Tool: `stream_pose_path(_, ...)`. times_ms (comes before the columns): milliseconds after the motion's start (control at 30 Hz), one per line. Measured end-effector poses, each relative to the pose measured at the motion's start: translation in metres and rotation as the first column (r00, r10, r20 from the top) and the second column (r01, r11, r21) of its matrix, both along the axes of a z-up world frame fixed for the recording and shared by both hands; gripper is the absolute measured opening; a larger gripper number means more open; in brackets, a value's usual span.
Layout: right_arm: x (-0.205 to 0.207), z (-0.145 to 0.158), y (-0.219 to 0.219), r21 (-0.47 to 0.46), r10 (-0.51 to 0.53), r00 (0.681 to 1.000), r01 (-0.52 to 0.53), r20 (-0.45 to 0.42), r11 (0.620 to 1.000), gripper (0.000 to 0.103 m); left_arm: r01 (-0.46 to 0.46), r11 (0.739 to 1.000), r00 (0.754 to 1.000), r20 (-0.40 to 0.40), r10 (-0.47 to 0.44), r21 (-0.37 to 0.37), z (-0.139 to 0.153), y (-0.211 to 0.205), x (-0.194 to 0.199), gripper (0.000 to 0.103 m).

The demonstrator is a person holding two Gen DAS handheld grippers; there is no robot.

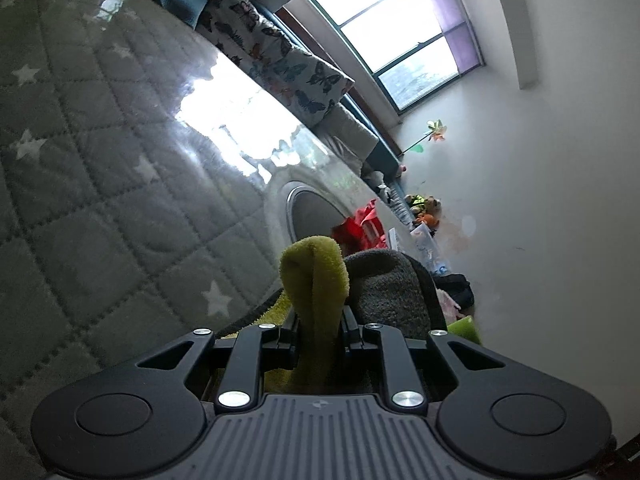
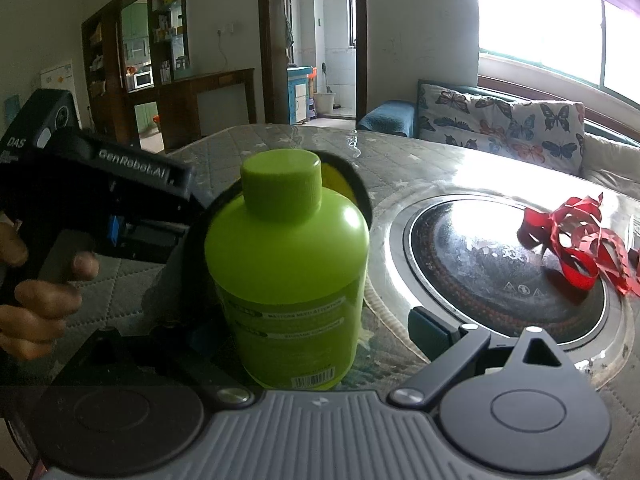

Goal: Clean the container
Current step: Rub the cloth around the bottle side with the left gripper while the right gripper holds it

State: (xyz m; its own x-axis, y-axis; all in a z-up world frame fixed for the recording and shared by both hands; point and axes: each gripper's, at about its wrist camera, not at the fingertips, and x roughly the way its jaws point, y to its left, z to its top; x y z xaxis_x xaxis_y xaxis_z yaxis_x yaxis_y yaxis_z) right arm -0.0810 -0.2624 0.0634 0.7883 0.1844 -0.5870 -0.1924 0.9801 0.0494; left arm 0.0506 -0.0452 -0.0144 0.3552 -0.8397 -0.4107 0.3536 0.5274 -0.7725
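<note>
Right view alone shows bottle (green); left, cloth.

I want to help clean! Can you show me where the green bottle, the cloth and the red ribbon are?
green bottle (image 2: 286, 276): right wrist view, on its smooth body.
cloth (image 1: 316, 276): left wrist view, on the yellow-green fold pinched in the left gripper.
red ribbon (image 2: 576, 236): right wrist view, on the middle of its curls.

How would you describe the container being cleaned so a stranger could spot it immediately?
Start at the quilted star-patterned table with the round inset cooktop. Just left of that cooktop stands the bottle, between the right gripper's fingers. It is the only bright lime-green, screw-capped thing there.
</note>
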Motion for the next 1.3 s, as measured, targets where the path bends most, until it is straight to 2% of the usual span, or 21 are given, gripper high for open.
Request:
stream_pose_path(600,-0.011,0.001,-0.004,-0.004,-0.009,1.0,0.009,-0.003,1.0,0.097,0.015,1.0,1.0,0.01,-0.015,0.001,0.0,0.013,-0.028,0.02)
stream_pose_path(1133,-0.025,0.001,-0.013,0.017,-0.029,1.0,0.029,-0.009,0.999,0.097,0.029,0.995,0.998,0.06,-0.023,-0.097,0.021,0.0,-0.013,0.02)
stream_pose_path(1300,-0.025,0.0,-0.014,0.023,-0.031,0.999,0.031,-0.009,0.999,0.097,0.036,0.998,0.998,0.057,-0.033,-0.047,0.018,-0.009,-0.01,0.02)
